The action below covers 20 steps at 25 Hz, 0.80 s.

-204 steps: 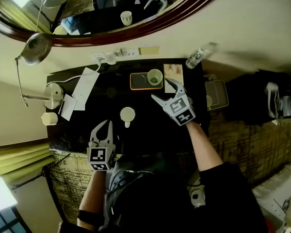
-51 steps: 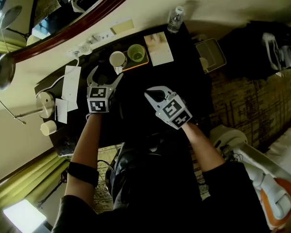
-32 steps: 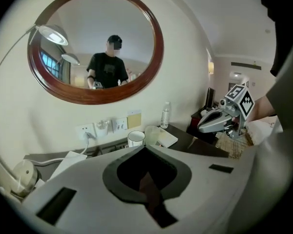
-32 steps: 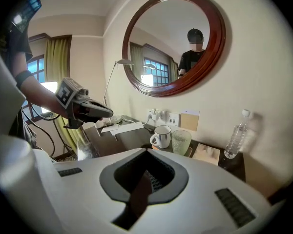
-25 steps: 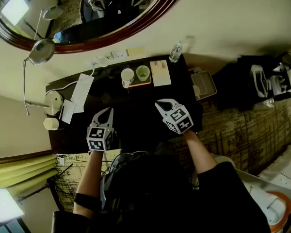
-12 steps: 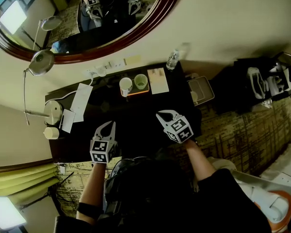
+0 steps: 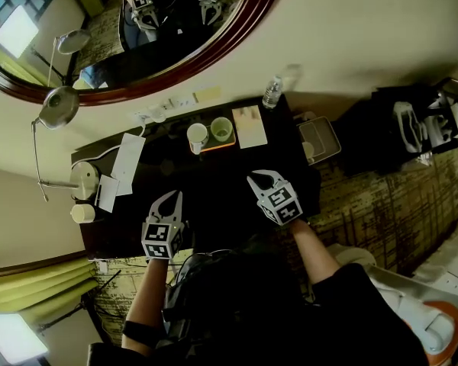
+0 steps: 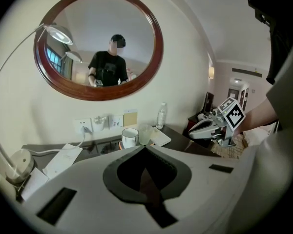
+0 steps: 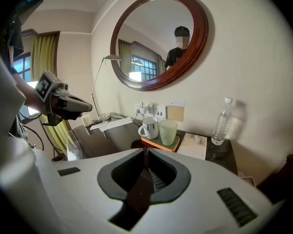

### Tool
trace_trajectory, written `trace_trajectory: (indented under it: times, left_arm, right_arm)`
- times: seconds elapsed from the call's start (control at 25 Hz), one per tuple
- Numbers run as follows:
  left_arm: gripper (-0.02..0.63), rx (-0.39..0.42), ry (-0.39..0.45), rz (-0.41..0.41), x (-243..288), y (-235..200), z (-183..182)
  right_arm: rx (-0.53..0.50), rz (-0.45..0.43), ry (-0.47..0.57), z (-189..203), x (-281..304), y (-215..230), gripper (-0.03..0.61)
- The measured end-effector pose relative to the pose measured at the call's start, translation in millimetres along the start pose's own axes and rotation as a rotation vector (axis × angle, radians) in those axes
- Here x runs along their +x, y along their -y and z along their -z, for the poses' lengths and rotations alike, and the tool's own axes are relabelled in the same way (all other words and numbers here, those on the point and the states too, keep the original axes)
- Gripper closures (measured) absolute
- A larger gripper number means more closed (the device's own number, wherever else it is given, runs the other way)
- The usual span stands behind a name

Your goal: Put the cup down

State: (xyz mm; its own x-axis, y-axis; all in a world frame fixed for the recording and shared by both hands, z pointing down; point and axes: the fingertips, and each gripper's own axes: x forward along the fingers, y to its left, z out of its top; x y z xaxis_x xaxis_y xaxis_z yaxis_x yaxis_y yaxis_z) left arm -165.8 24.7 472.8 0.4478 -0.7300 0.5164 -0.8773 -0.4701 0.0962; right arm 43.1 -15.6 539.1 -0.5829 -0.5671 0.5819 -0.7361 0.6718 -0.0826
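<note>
Since the earlier moment, the cup (image 7: 197,136) has gone from the middle of the table (image 7: 214,185) to the tray (image 7: 214,146) at the far edge, and both my grippers have come back to the near edge.

On the left, my left gripper (image 7: 170,194) hangs over the near part of the table. Its jaws are fully together and it holds nothing.

Farther in, the cup stands upright on the tray, with its handle toward me. The glass (image 7: 221,129) is just beside it on the right. Both are well apart from my grippers.

On the right, my right gripper (image 7: 263,177) points down at the table. Its jaws have just been opening by a hair, but the tips look as good as closed, and nothing is between them.

I judge that the cup is already put down, so the step in hand is only the retreat. The next move calls for very little: keep both grippers away from the tray, so that the cup is not knocked.
</note>
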Motion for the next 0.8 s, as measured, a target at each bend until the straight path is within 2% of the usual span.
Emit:
trace_trajectory:
  times: [0.12, 0.24, 0.32, 0.4, 0.6, 0.8]
  left_arm:
    - [0.610, -0.009, -0.004, -0.003, 4.1, -0.7, -0.3]
    - [0.610, -0.019, -0.022, -0.026, 9.5, -5.4, 4.3]
    - [0.610, -0.017, -0.025, -0.026, 14.8, -3.4, 2.1]
    - [0.610, -0.015, -0.023, -0.023, 20.9, 0.9, -2.3]
    - [0.610, -0.028, -0.035, -0.040, 34.9, 4.6, -5.6]
    - [0.610, -0.025, -0.043, -0.078, 51.0, -4.5, 3.3]
  right_arm:
    - [0.006, -0.012, -0.016, 1.3, 10.2, 5.3, 0.409]
    - [0.003, -0.043, -0.019, -1.7, 25.8, 9.3, 0.305]
    - [-0.015, -0.042, -0.013, 3.4, 42.8, 20.6, 0.193]
    - [-0.019, -0.036, -0.004, 0.6, 56.5, 30.7, 0.132]
    - [-0.008, -0.039, 0.017, -23.7, 90.4, 51.2, 0.083]
    - [-0.086, -0.059, 0.008, -32.0, 131.0, 70.3, 0.074]
